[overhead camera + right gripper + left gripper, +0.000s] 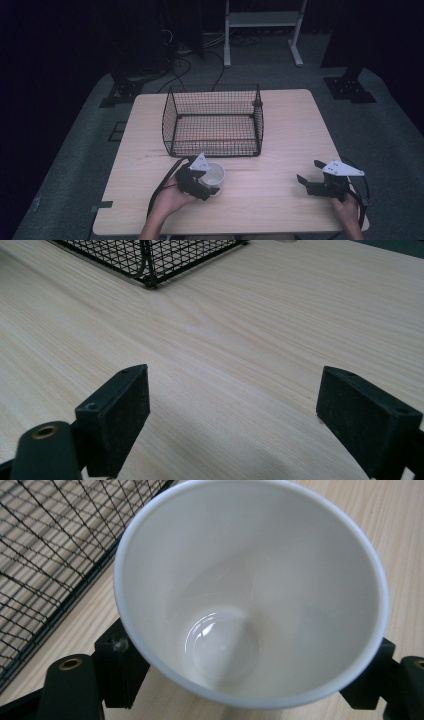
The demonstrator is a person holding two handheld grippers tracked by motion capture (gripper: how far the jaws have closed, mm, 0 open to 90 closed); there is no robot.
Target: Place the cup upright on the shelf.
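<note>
My left gripper [207, 186] is clamped on a white paper cup [214, 174], which stands on the wooden table [280, 130] just in front of the black wire basket [213, 120], near the basket's front wall but apart from it. In the left gripper view the cup [250, 590] sits between my two black pads [119, 665], one pressing its wall on each side just under the rim (mouth faces the camera, inside is bare, glossy round bottom visible). The basket mesh [45, 545] runs along the left edge of that view, close beside the cup, with a strip of table showing between them. My left hand [170, 200] comes in from the bottom edge of the high view, cable looping off to the left of it, grey three-cornered plate on top of the gripper. My right gripper [312, 180] is well apart, over the table's right front part, jaws spread wide with nothing between them; my right hand [347, 210] holds it near the table's front right corner. In the right gripper view both pads [120, 415] stand far apart above bare wood grain, and a corner of the basket [150, 260] shows at the top left, well away from the jaws. Basket holds nothing I can see. Floor around the table is grey carpet, dark background, a white frame [262, 22] stands behind.
</note>
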